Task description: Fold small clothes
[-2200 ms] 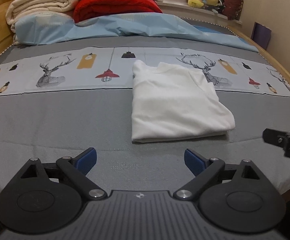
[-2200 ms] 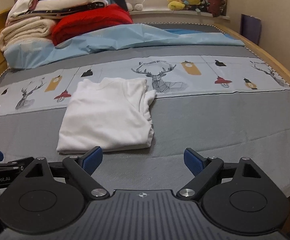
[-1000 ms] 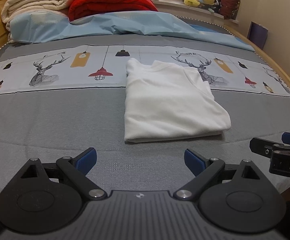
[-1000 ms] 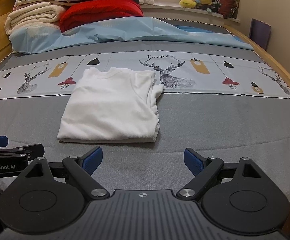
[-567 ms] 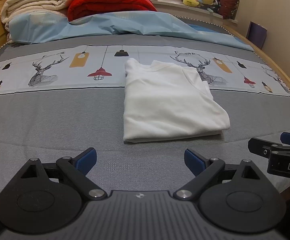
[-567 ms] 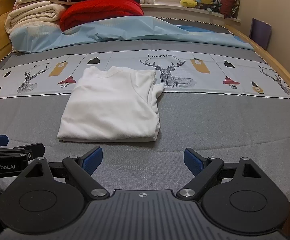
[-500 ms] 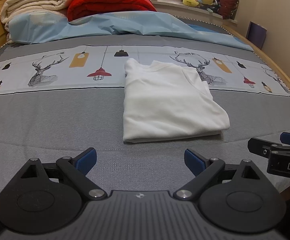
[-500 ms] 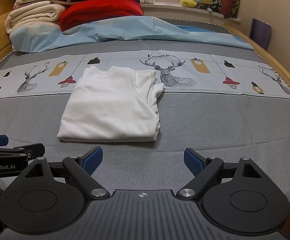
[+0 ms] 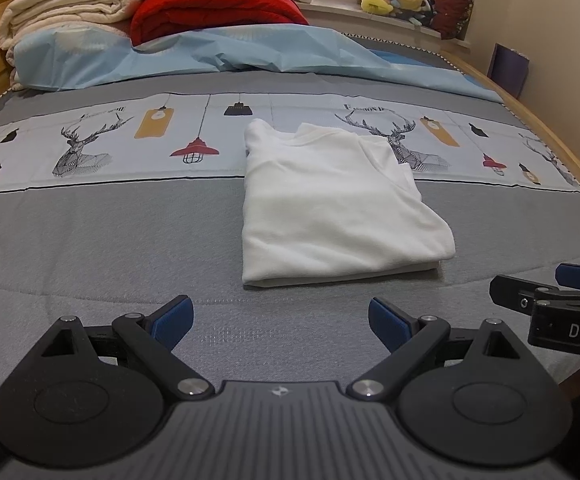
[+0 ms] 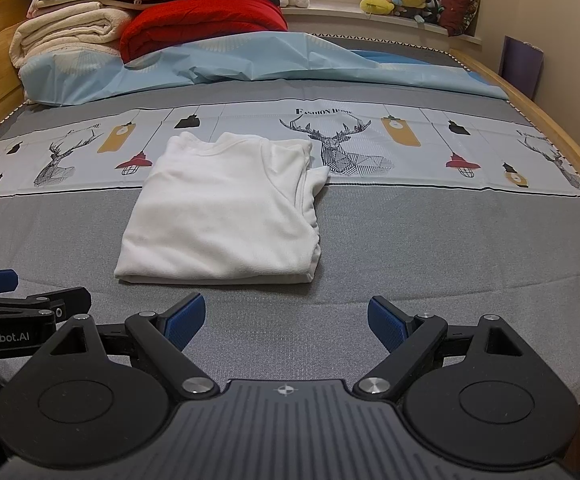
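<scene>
Here one folded white shirt (image 9: 338, 208) lies at frame centre on the bed (image 9: 89, 240) (collar toward the top). Two hand-held grippers, left hand-held gripper (image 9: 279, 320) and right hand-held gripper (image 10: 285, 318), sit low in frame, both spread wide, holding nothing.
</scene>
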`<state>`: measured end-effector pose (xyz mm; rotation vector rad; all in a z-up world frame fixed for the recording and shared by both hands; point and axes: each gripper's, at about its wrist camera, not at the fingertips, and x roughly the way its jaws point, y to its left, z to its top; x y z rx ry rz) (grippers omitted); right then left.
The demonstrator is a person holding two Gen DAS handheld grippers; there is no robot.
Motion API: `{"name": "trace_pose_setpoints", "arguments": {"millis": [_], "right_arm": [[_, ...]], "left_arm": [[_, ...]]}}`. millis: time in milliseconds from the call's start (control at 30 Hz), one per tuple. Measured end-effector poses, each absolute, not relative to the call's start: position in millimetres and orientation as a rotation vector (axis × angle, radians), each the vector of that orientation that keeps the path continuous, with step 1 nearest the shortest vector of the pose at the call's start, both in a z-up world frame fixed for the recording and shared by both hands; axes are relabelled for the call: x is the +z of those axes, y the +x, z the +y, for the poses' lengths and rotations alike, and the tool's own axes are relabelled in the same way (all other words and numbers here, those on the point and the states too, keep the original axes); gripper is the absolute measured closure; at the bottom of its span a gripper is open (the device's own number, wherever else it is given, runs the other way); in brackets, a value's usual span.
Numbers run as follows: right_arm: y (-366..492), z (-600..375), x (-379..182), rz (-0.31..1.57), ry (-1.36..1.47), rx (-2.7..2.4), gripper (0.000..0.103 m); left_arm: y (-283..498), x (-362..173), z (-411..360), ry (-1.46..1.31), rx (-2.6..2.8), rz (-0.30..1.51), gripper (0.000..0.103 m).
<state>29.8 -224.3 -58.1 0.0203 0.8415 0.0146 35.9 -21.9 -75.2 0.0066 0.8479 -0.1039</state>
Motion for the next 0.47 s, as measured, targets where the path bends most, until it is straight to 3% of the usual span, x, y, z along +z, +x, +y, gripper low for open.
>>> {"name": "trace_pose_setpoints", "arguments": {"millis": [467], "right_arm": [[29.8, -224.3, -58.0, 0.842, 0.021, 0.015, 0.014]], "left_arm": [[34.8, -75.2, -21.5, 0.010, -0.114, 0.842, 0.007]]}}
